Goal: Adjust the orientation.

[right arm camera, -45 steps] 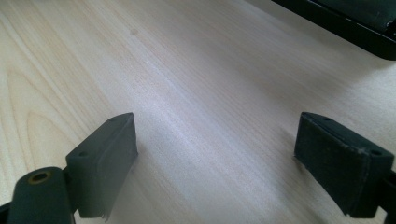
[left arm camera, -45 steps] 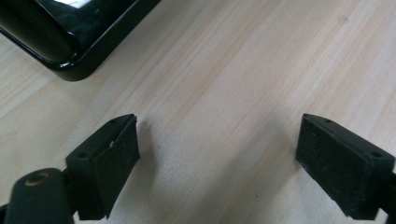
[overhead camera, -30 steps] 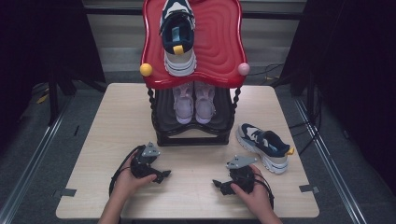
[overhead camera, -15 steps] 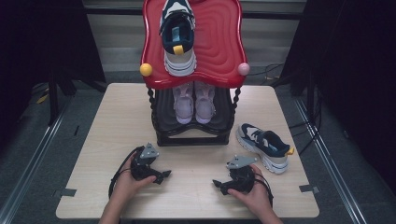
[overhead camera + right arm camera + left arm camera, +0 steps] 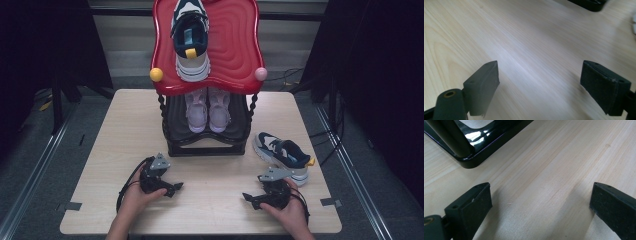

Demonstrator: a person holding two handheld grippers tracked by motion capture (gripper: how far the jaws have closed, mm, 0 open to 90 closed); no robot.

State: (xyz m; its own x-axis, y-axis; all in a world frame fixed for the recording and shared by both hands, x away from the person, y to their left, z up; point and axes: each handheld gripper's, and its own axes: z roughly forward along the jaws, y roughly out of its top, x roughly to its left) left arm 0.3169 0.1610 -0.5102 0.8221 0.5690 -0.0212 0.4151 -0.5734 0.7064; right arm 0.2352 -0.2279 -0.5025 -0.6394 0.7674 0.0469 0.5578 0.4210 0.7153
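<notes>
Black left tool point(image 5: 172, 189), grey three-cornered top plate, looping black cable, matching right tool point(image 5: 248, 198), bare forearms

Colours and patterns on the pale wood-grain table point(image 5: 120, 130)

Rack point(image 5: 205, 145): glossy black frame, red rippled top with one yellow and one pink knob. Upper sneaker point(image 5: 190, 40): navy, white, yellow tab. Shelf pair point(image 5: 207, 109): pale pink. Right-edge sneaker point(image 5: 282, 156): white, navy, yellow. Gripper pads point(image 5: 471, 213): matte black.

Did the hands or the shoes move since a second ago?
Hardly. The right hand-held gripper slid slightly toward the table's near edge; its jaws are open and hold nothing. The left hand-held gripper stayed open on the table. The loose sneaker and the shoes on the rack stayed put.
</notes>
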